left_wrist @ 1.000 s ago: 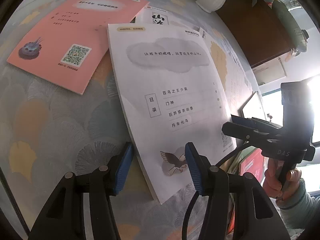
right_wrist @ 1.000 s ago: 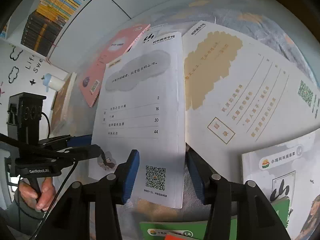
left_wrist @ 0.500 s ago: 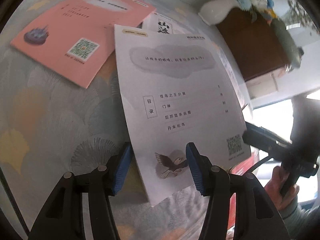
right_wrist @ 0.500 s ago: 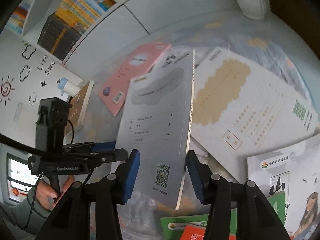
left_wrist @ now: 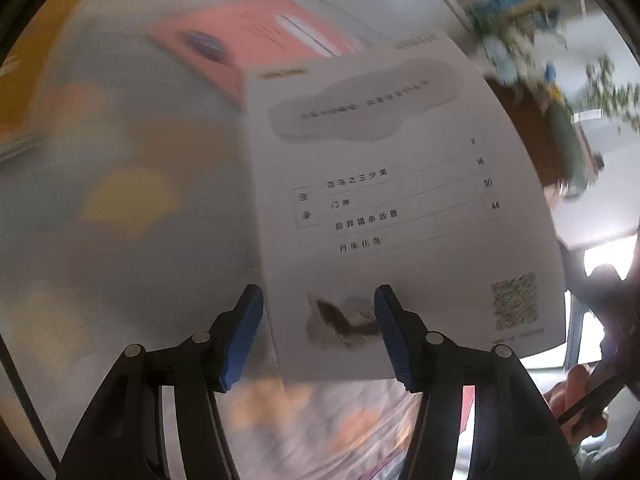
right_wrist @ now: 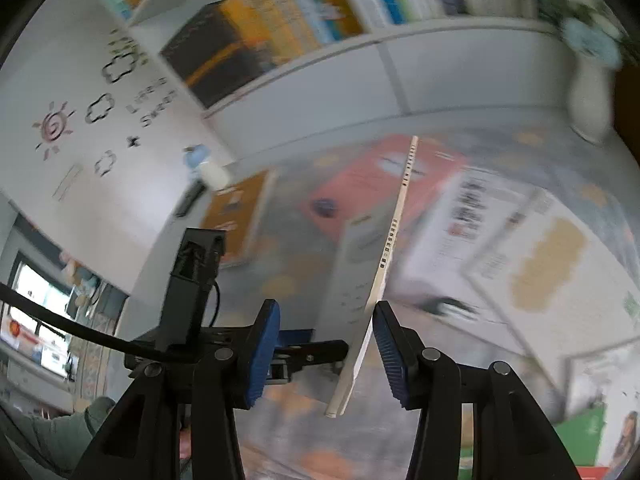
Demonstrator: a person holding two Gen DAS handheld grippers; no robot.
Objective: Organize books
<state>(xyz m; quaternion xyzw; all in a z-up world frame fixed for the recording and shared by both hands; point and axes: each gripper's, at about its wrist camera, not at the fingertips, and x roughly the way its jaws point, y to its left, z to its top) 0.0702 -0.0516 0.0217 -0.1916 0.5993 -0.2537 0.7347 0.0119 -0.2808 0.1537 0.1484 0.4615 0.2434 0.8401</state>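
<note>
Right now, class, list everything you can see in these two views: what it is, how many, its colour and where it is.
tablecloth: one, grey with yellow-orange shapes, under everything
white book: one, white with a grey cloud, raised on edge above the tablecloth
pink book: one, pink, flat behind the white book
tan-patch book: one, white and tan, flat, right side
orange book: one, orange, flat, far left
shelf books: many, mixed colours, on the wall shelf
vase: one, white, far right under the shelf
left gripper: one, black with blue fingers, open, at the white book's lower corner
right gripper: one, same colours, open, astride the white book
hand: one, blurred, at the right gripper's handle
</note>
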